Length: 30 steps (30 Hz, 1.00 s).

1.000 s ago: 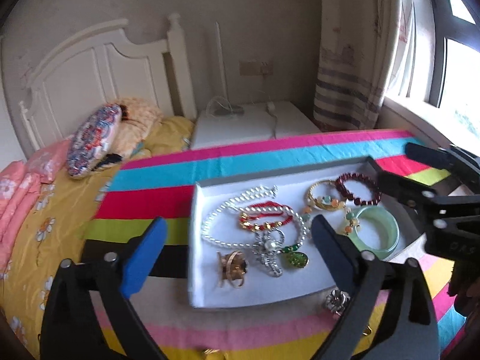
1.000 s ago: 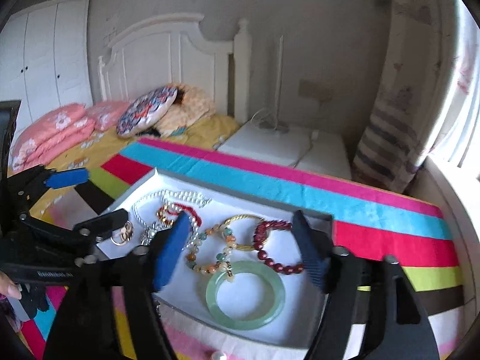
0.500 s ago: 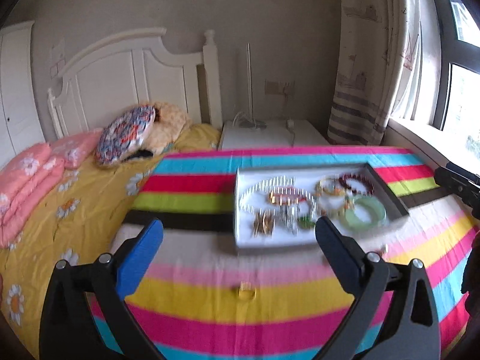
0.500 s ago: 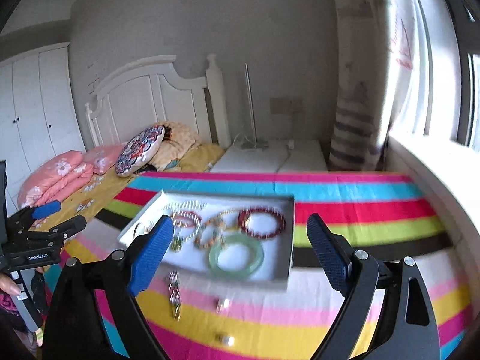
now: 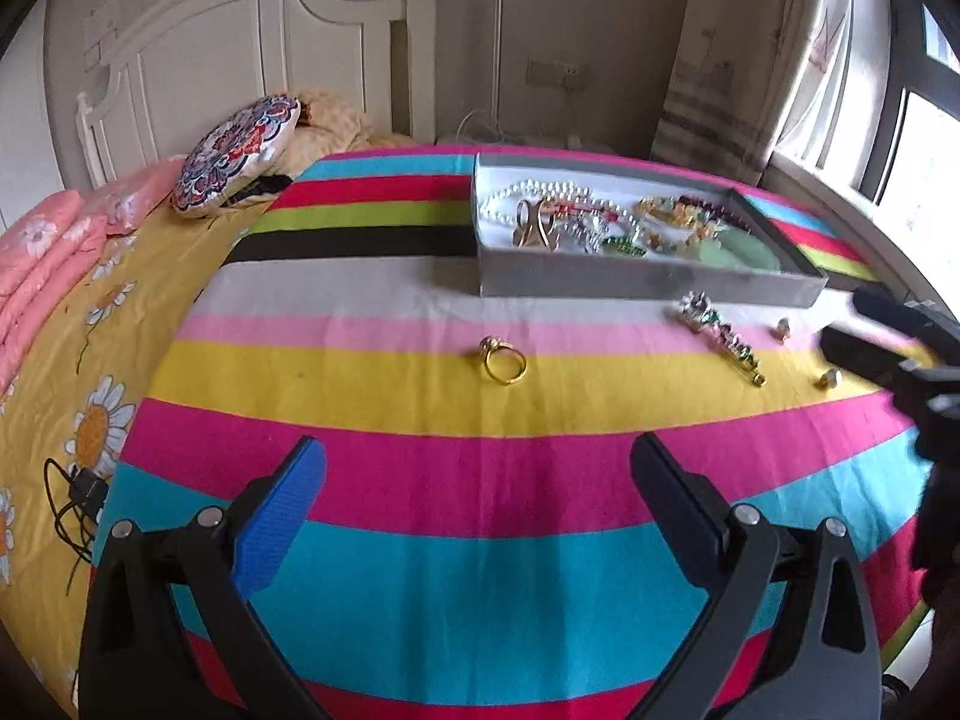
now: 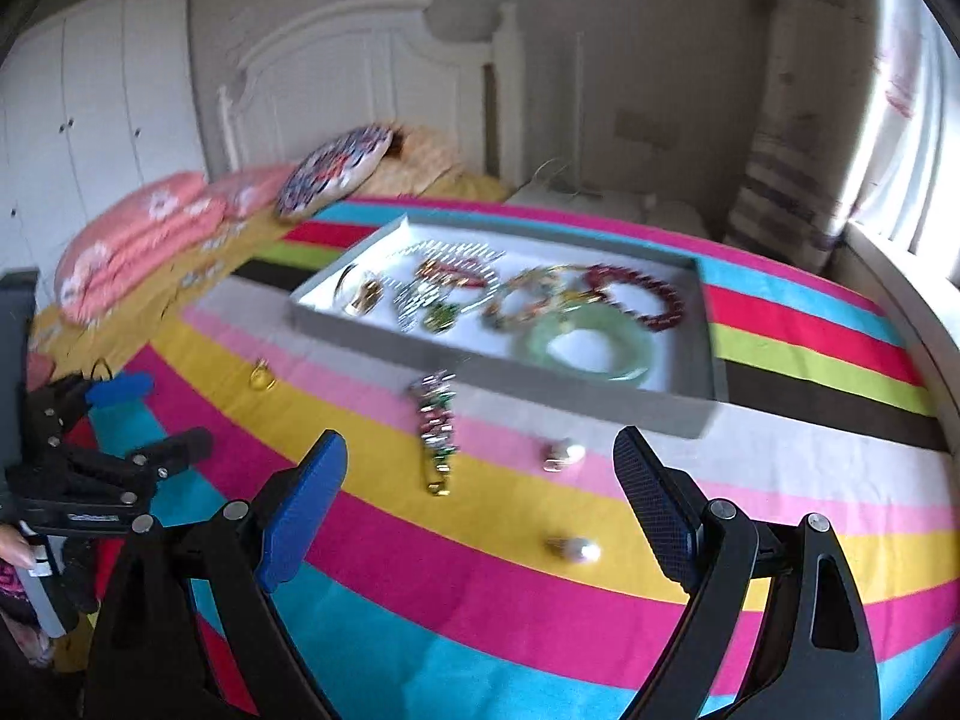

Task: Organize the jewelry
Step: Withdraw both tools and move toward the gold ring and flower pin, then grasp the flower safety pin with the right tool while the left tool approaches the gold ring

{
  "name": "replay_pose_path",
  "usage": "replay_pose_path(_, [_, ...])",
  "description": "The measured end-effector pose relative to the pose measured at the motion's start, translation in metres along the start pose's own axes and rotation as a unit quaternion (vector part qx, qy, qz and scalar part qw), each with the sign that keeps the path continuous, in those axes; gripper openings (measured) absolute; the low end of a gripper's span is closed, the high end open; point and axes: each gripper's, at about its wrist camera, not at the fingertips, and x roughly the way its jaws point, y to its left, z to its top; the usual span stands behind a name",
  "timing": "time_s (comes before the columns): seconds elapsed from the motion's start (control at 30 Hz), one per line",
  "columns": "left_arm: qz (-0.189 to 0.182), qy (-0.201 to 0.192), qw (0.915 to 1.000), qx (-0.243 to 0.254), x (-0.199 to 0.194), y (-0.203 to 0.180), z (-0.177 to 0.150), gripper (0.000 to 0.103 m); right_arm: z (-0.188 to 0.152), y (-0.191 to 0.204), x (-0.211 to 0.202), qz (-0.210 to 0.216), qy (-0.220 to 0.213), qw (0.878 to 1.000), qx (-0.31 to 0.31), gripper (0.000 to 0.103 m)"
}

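Hovering over a striped bed cover [image 5: 420, 480], the left gripper [image 5: 480, 480] and right gripper [image 6: 480, 468] are holding their jaws wide apart, gripping nothing. Bracelets are lying inside the gray tray [image 5: 600, 285], while a gold ring [image 5: 506, 360], a brooch [image 6: 437, 420] and two earrings [image 6: 564, 456] are lying on the cover just before it.

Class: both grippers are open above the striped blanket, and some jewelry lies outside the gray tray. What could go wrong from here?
1. The gold ring and two small pearl pieces lie on soft cloth; wide fingers may press them in or flick them away.
2. The long brooch could snag the blanket.
3. The tray is crowded; additions may tangle.
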Motion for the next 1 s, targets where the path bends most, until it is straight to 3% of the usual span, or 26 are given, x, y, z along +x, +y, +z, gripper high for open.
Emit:
replay_pose_path(0.3, [-0.024,0.032,0.9988,-0.027,0.013,0.006,0.001,0.1,0.011,0.026,0.049,-0.012,0.049,0.998,-0.03,0.086])
replay_pose_path(0.43, [-0.028,0.03,0.9985,-0.036,0.014,0.009,0.0,0.1,0.009,0.026,0.055,-0.012,0.063,0.997,-0.03,0.081])
replay_pose_path(0.5, [-0.031,0.03,0.9985,-0.036,0.014,0.008,0.0,0.1,0.009,0.023,0.061,-0.011,0.078,0.997,-0.023,0.073])
replay_pose_path(0.53, [-0.031,0.031,0.9984,-0.036,0.014,0.008,0.0,0.1,0.008,0.022,0.064,-0.009,0.086,0.996,-0.022,0.063])
replay_pose_path(0.63, [-0.033,0.034,0.9982,-0.037,0.015,0.008,0.0,0.1,0.009,0.023,0.065,-0.002,0.088,0.996,-0.023,0.056])
replay_pose_path(0.77, [-0.034,0.037,0.998,-0.038,0.016,0.007,0.0,0.1,0.006,0.027,0.06,0.002,0.083,0.996,-0.032,0.027])
replay_pose_path(0.87, [-0.036,0.041,0.9978,-0.038,0.017,0.007,-0.001,0.1,0.003,0.027,0.056,0.007,0.082,0.996,-0.033,0.019])
replay_pose_path(1.0, [-0.035,0.045,0.9976,-0.04,0.019,0.007,-0.001,0.1,-0.002,0.025,0.046,0.017,0.074,0.997,-0.028,0.016])
